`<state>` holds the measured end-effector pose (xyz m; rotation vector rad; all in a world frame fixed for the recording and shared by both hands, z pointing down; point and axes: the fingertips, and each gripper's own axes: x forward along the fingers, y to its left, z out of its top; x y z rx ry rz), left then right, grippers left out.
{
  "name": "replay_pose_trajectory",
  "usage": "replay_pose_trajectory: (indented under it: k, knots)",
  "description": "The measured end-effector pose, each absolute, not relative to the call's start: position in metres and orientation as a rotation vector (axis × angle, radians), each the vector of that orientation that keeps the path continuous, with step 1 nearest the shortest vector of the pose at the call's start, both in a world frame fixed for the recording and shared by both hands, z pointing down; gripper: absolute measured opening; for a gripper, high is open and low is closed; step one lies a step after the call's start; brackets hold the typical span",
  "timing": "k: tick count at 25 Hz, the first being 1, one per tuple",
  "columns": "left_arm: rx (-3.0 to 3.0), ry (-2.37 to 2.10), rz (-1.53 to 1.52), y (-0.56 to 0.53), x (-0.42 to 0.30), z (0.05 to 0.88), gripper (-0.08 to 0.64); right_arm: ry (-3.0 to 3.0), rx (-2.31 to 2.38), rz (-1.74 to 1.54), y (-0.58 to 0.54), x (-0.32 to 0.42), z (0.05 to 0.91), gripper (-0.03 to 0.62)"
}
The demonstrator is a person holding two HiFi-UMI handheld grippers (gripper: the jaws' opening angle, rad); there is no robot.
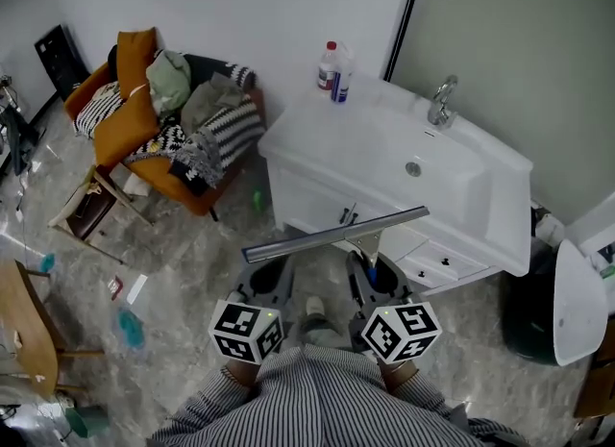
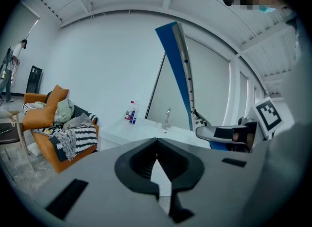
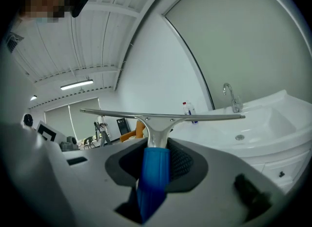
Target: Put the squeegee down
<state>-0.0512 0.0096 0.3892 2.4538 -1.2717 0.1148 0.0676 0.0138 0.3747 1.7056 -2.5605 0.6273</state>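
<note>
Right gripper (image 3: pixel 157 149) clamped on squeegee (image 3: pixel 161 118), near vanity (image 1: pixel 288 139) edge; left gripper (image 2: pixel 157 145) closed, empty.

Striped shirt (image 1: pixel 317 405), grey left hand-held gripper (image 1: pixel 273 264), right hand-held gripper (image 1: pixel 371 262)

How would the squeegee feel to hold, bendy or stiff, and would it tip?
Probably stiff: the squeegee has a long metal bar running straight out both sides, though the right gripper clamps only its blue handle. Likely top-heavy, since that wide bar sits far past the grip, so it may tip if stood on end.
</note>
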Motion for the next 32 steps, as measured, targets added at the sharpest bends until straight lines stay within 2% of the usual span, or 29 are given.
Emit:
replay_pose_trajectory:
  k: [18, 32]
  knots:
    - [2.447, -1.335, 0.097, -0.192, 0.006, 0.379, 0.012, -2.623, 1.595, 0.595, -0.189, 0.105, 0.365, 0.103]
    - [2.394, -1.351, 0.123, -0.224, 0.020, 0.396, 0.012, -2.604, 1.568, 0.645, -0.228, 0.118, 0.381, 0.103]
